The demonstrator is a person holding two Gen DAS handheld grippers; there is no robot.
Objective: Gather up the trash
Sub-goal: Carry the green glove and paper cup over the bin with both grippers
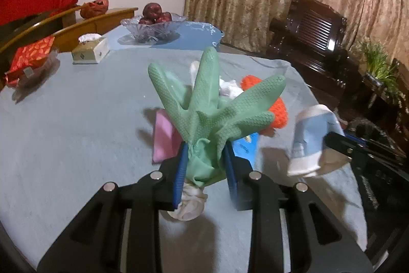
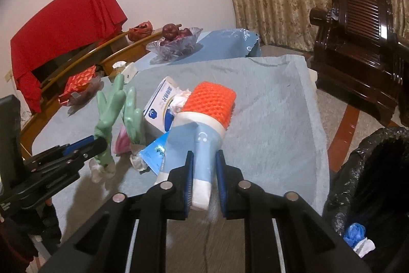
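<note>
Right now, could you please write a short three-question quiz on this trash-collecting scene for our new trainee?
1. True or false: the left gripper is shut on the green rubber glove.
2. What does the right gripper hold? A) tissue box B) crushed paper cup C) orange sponge
3. Fill in: the black-lined trash bin stands to the ____ of the right gripper, off the table.

Key: 1 true. 2 B, the crushed paper cup. 3 right.

I saw a glass fruit bowl [image 1: 153,27] upper centre, a tissue box [image 1: 89,50] left, a dark wooden chair [image 2: 358,42] right.
</note>
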